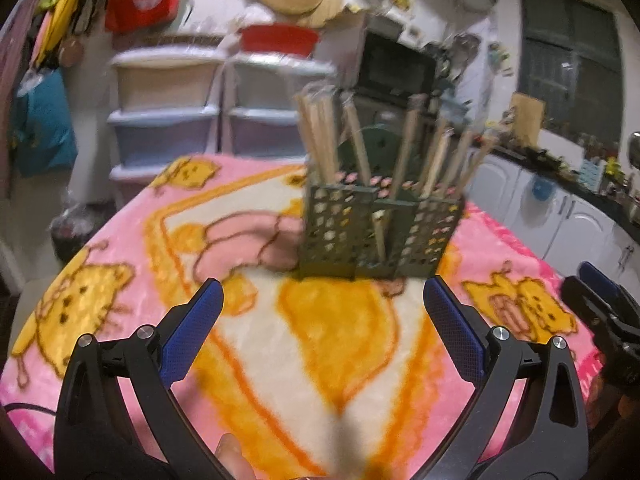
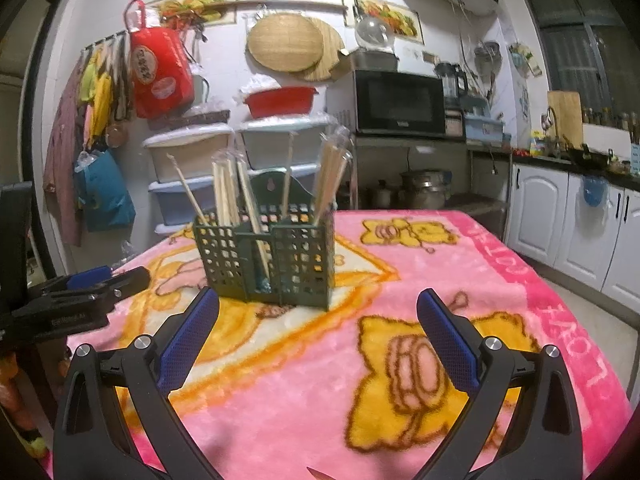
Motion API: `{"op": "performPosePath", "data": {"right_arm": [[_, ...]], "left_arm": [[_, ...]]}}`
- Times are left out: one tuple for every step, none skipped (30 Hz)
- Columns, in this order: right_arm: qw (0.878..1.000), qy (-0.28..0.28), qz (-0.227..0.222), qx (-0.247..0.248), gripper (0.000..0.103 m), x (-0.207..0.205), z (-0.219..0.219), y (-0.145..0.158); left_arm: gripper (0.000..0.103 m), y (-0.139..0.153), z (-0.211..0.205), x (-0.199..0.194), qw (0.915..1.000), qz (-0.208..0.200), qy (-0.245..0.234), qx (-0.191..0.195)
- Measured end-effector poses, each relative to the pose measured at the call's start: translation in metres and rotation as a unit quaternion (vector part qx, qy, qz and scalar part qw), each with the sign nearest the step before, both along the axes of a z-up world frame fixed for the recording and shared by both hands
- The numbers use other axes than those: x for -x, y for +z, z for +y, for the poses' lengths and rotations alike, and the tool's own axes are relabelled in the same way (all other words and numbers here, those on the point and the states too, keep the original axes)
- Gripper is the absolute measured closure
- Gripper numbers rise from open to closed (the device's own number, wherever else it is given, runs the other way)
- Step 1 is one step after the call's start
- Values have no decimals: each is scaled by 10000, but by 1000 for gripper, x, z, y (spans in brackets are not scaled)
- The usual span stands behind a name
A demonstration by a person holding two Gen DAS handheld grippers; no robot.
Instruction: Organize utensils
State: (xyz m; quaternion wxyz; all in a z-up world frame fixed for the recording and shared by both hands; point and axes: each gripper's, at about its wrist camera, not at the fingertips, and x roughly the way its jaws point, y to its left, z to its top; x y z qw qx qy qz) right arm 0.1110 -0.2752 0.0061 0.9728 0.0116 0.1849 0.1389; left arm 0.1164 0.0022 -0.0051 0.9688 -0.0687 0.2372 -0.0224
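While both grippers hover with jaws apart and empty, one green utensil holder (image 2: 268, 256) stands at twelve o'clock from the right gripper (image 2: 318, 306), one o'clock from the left gripper (image 1: 324, 298). Roughly a dozen chopsticks (image 2: 228, 192) stand near-upright inside; exact count unclear.

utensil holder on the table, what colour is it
Dark green, with a perforated grid pattern; the utensil holder shows sharpest in the right wrist view.

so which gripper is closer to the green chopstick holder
Roughly even, perhaps the left. The left gripper faces the holder squarely, open; the right gripper sits open with it ahead, slightly left.
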Motion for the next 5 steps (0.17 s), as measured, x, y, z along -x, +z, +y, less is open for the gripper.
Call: {"op": "performPosePath", "data": {"right_arm": [[9999, -56, 138, 38, 7, -9, -7, 1], [9993, -125, 342, 117, 7, -20, -14, 1], [9977, -323, 546, 256, 7, -32, -23, 0], [9954, -554, 684, 380, 7, -42, -31, -2], [9921, -745, 875, 498, 7, -55, -41, -4]], "left_arm": [[11, 0, 10, -8, 9996, 250, 137, 51], [11, 1, 21, -16, 9986, 425, 277, 123], [11, 1, 36, -24, 9969, 581, 492, 184], [11, 1, 47, -31, 9950, 701, 676, 211], [11, 1, 64, -43, 9918, 873, 911, 184]]}}
